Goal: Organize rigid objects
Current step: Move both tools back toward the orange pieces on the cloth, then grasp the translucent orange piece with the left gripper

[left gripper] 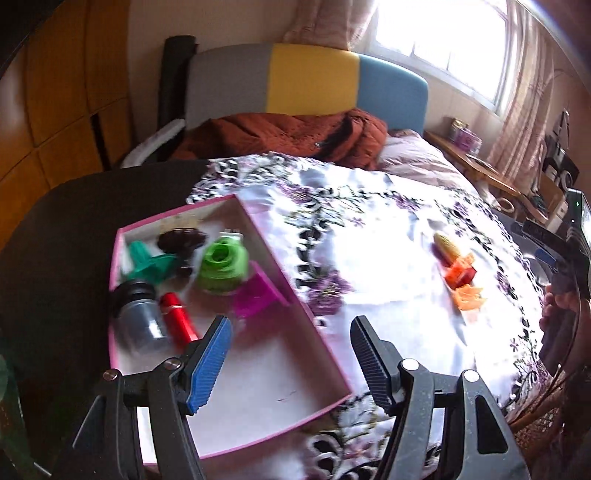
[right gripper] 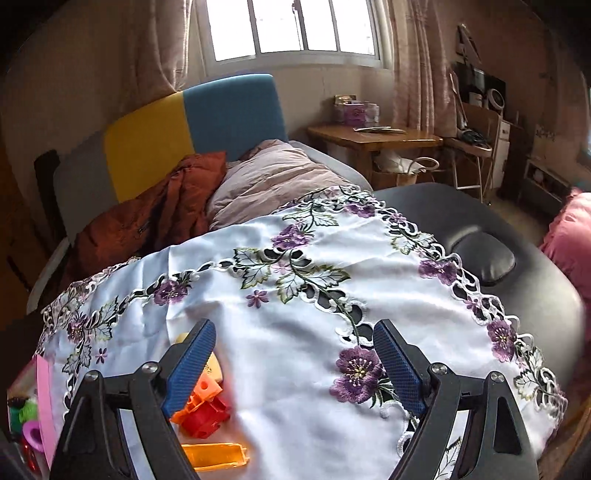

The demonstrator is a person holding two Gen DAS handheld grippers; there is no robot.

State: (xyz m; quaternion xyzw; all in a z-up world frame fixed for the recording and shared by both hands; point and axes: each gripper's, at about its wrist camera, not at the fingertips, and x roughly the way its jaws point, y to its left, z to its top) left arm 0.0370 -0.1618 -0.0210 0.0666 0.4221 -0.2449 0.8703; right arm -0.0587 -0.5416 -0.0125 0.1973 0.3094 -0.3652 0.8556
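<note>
Both tools, left tool (left gripper: 291, 328) and right tool (right gripper: 295, 332), spread, empty. Pink box (left gripper: 325, 347) partly filled; orange and red pieces (right gripper: 207, 402) remain, lower left.

Home bedroom — bed (right gripper: 273, 173), curtained window (right gripper: 295, 29).

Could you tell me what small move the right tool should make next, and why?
Probably shift the open right tool left and down toward the red block: it lies loose on the tablecloth, outside the pink box, beside the tool's left finger.
</note>
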